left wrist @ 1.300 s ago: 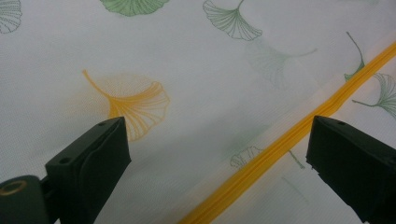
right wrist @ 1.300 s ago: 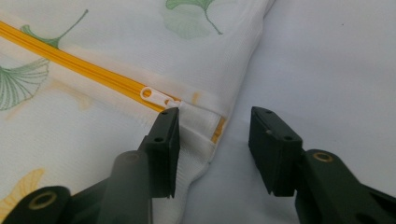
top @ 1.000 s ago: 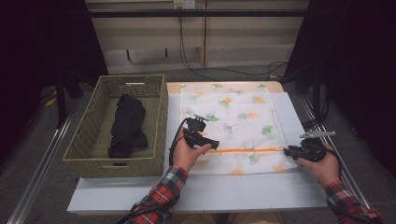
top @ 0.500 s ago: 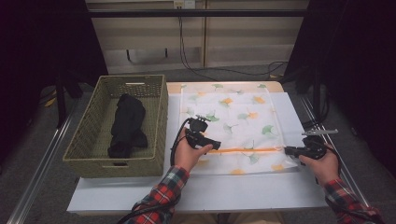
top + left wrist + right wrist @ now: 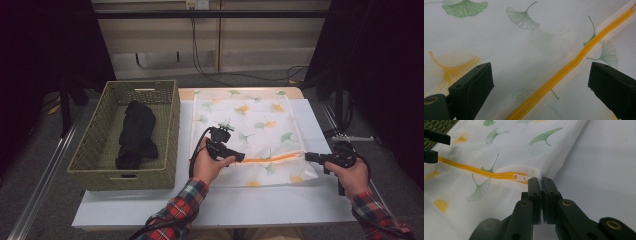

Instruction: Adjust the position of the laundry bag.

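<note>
A white leaf-printed bag [image 5: 250, 135] lies flat on the table [image 5: 280, 205], right of a basket [image 5: 125, 135]. The right gripper [image 5: 541, 180] has just closed, pinching the bag's near right edge beside the zipper pull [image 5: 520, 177]. The left gripper [image 5: 540, 82] is open, straddling the orange zipper [image 5: 564, 72] further left, pads clear of it.

Your white mesh bag [image 5: 250, 125] carries a print of green and yellow ginkgo leaves, and an orange-yellow zipper [image 5: 272, 158] runs across it. Your sleeves [image 5: 175, 210] are red plaid. The woven basket [image 5: 170, 125] is olive green, with black cloth [image 5: 135, 132] inside. The worktop [image 5: 250, 205] is white.
</note>
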`<state>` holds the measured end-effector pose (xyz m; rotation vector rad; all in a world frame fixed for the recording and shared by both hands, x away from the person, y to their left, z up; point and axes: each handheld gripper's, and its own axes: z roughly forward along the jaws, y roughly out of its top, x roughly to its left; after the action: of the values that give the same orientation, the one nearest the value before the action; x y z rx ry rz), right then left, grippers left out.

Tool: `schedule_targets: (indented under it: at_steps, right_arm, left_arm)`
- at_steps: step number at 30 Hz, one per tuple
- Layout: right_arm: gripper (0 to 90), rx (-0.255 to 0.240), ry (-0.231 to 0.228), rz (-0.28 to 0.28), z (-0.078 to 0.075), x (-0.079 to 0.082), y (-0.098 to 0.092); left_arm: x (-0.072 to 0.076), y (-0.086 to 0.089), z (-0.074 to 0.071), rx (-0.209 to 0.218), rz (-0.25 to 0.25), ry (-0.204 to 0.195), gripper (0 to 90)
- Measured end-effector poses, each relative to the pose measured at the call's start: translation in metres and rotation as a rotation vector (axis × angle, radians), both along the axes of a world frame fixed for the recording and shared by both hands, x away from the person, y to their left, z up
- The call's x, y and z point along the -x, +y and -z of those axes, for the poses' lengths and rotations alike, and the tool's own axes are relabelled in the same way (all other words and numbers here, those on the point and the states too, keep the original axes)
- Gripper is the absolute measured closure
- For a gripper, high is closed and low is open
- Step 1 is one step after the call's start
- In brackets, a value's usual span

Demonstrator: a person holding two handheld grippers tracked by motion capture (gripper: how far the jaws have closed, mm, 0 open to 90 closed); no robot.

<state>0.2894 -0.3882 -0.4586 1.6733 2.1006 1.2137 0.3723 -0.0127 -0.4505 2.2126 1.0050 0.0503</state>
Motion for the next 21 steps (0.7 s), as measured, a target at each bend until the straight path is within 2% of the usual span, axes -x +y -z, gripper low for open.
schedule_targets:
  at_steps: [2,7,9,11,12,13,17,18,20,21]
  right_arm:
    - [86.8,-0.017,0.012,0.001,-0.001,0.0,0.001]
    - [86.9,-0.053,0.022,0.001,-0.003,0.001,0.0]
    - [86.9,-0.08,0.021,-0.003,-0.005,0.001,0.0]
    - [86.9,-0.084,0.02,-0.002,-0.006,0.001,0.0]
    - [86.9,-0.093,0.021,-0.009,-0.006,0.001,0.0]
    - [86.9,-0.099,0.019,-0.006,-0.006,0.001,0.0]
    - [86.9,-0.108,0.017,-0.012,-0.007,0.001,0.001]
    - [86.9,-0.102,0.019,-0.013,-0.007,0.0,0.002]
    - [86.9,-0.099,0.014,-0.017,-0.007,0.0,0.003]
    - [86.9,-0.099,0.014,-0.017,-0.007,0.0,0.003]
  left_arm:
    - [0.002,-0.005,0.001,0.027,0.001,0.021,5.6]
    - [0.003,-0.009,-0.001,0.027,0.023,0.02,5.6]
    - [0.004,-0.015,-0.002,0.055,0.027,0.03,5.5]
    - [0.004,-0.016,-0.003,0.047,0.041,0.024,5.5]
    - [0.006,-0.019,-0.003,0.077,0.024,0.029,5.5]
    - [0.005,-0.021,-0.004,0.061,0.053,0.028,5.5]
    - [0.005,-0.025,-0.003,0.078,0.056,0.041,5.3]
    - [0.005,-0.029,-0.002,0.109,0.053,0.047,5.0]
    - [0.005,-0.031,-0.002,0.11,0.063,0.045,3.5]
    - [0.006,-0.033,-0.002,0.13,0.056,0.049,3.5]
